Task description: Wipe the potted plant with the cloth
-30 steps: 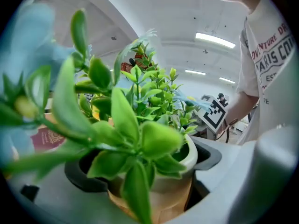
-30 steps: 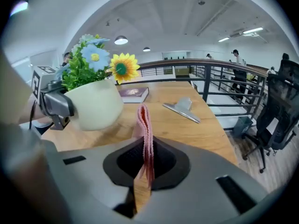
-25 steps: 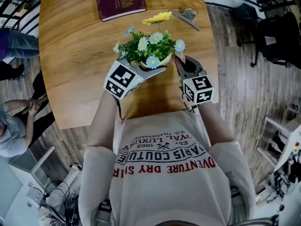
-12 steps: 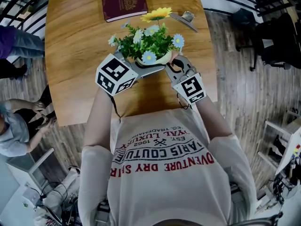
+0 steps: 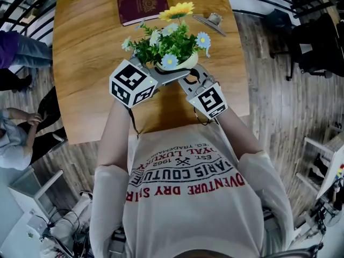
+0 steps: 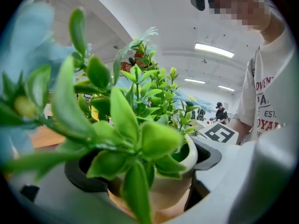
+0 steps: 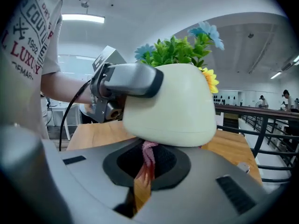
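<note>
Potted plant [image 5: 167, 43]: artificial daisies and green leaves in a cream pot [image 7: 170, 104], over the middle of the wooden bench [image 5: 86, 63]. I cannot tell whether the pot's base touches the bench.

Left gripper [image 5: 161, 75]: its jaws are closed around the pot, one on each side of the pot wall, with leaves filling the left gripper view.

Right gripper [image 7: 145, 169]: its jaws are nearly together and pinch a pink cloth [image 7: 148, 157]. The cloth's upper end touches the lower edge of the pot on the person's side.

At the far side of the bench lie a maroon booklet [image 5: 142, 6] and a metal clip [image 5: 211, 21], both well apart from the pot.
</note>
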Available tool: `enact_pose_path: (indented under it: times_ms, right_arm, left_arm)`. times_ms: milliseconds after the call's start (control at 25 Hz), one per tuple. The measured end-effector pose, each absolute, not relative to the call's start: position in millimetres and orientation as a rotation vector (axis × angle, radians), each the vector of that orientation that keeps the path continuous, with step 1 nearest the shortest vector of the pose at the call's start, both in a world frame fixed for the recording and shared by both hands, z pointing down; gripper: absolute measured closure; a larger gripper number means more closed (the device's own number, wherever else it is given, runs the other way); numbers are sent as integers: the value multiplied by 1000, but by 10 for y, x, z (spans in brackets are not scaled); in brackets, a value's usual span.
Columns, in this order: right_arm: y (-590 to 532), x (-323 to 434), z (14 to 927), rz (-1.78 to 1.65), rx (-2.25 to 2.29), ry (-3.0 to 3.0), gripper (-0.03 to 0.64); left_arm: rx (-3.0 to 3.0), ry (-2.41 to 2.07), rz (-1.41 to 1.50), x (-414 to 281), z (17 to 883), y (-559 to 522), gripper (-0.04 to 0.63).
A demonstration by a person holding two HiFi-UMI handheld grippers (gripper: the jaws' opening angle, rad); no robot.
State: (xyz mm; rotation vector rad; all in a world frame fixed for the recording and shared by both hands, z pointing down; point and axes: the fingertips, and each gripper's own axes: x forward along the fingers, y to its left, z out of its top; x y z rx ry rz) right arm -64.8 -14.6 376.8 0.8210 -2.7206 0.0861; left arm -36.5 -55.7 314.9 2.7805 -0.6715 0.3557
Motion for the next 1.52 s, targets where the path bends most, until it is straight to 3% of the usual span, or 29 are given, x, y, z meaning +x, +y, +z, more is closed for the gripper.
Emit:
enact_pose_path:
  times_ms: [600, 1040, 1520]
  right_arm:
    - [18, -688, 3861, 254, 769, -2768, 581]
    - [-358, -6, 4029, 270, 1019, -2646, 581]
    - [-653, 1067, 4470, 339, 1310, -2386, 581]
  left_arm:
    - [2758, -799, 425, -607, 3351, -700, 60]
    - [2721, -746, 436, -583, 3591, -644, 60]
    - [2748, -728, 525, -256, 4422, -463, 60]
